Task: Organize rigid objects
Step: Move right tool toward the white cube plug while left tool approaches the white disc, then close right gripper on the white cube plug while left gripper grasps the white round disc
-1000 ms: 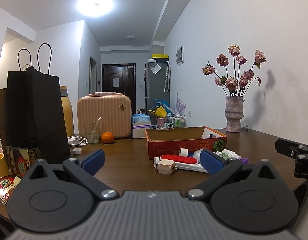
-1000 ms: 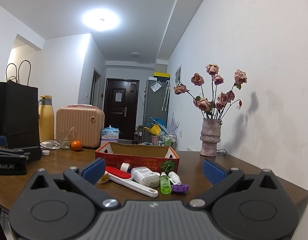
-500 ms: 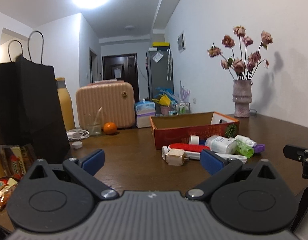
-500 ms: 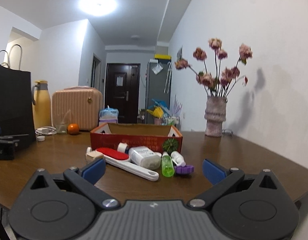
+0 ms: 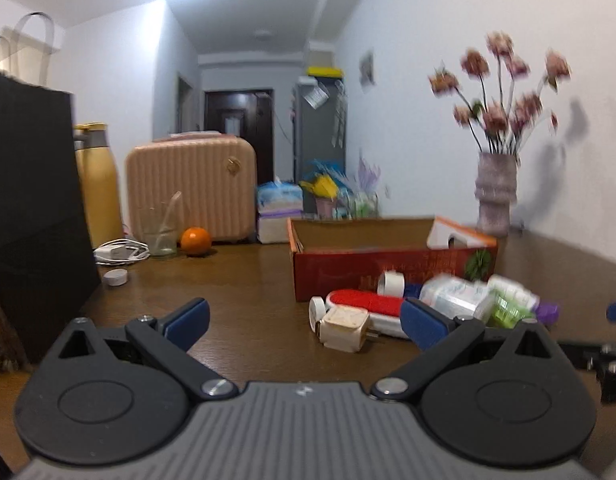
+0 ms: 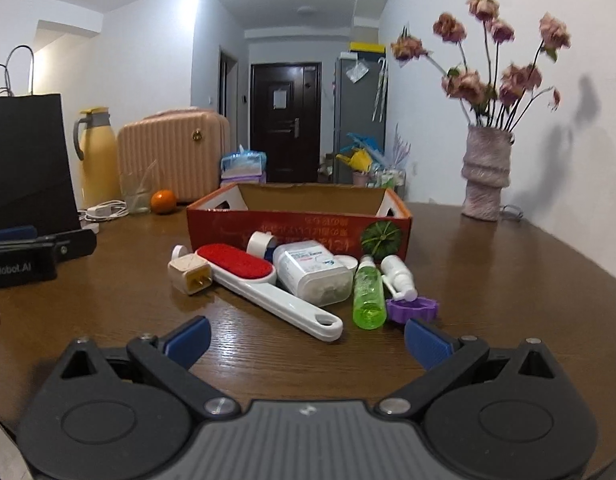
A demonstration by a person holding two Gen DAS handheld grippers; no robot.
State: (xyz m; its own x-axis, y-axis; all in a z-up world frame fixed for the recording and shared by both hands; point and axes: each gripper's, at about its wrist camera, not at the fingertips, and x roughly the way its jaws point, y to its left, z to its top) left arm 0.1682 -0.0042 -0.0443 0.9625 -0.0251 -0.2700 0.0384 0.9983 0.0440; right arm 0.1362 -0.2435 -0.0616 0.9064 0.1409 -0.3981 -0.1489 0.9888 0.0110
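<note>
Both hand-held grippers gape wide, empty; right point(image 6: 306, 336) faces lint brush point(image 6: 264, 284); left point(image 5: 304, 318) faces plug point(image 5: 341, 328).

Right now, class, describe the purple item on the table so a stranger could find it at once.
Find the red cardboard box on the brown table; a row of small items lies along its near side. At the row's right end, touching the base of the green bottle, sits the purple cap: the only purple piece, low, round and ridged.
</note>
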